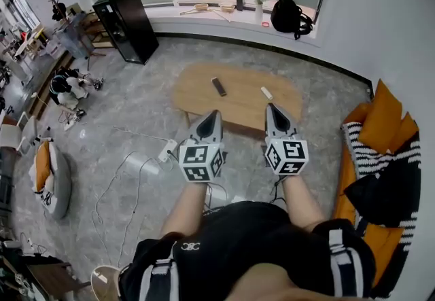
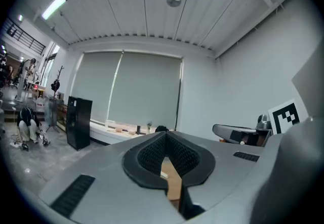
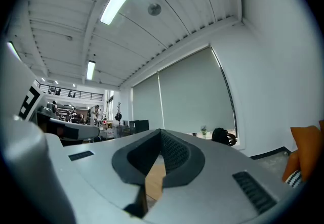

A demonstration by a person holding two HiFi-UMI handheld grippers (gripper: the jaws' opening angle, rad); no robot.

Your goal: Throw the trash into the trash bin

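No legible words, brands or numbers in any view. Only signs: coded black-and-white squares on the cube (image 1: 200, 162) of the left gripper (image 1: 217, 113) and the cube (image 1: 287, 157) of the right gripper (image 1: 270, 106). 1 small white emblem (image 1: 189, 246) on a black garment, unreadable.

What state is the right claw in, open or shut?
Shut: in its own view the right claw has its jaws meeting at the front, with nothing between them.

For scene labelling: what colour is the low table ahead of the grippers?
The table is light wood; best seen in the head view.
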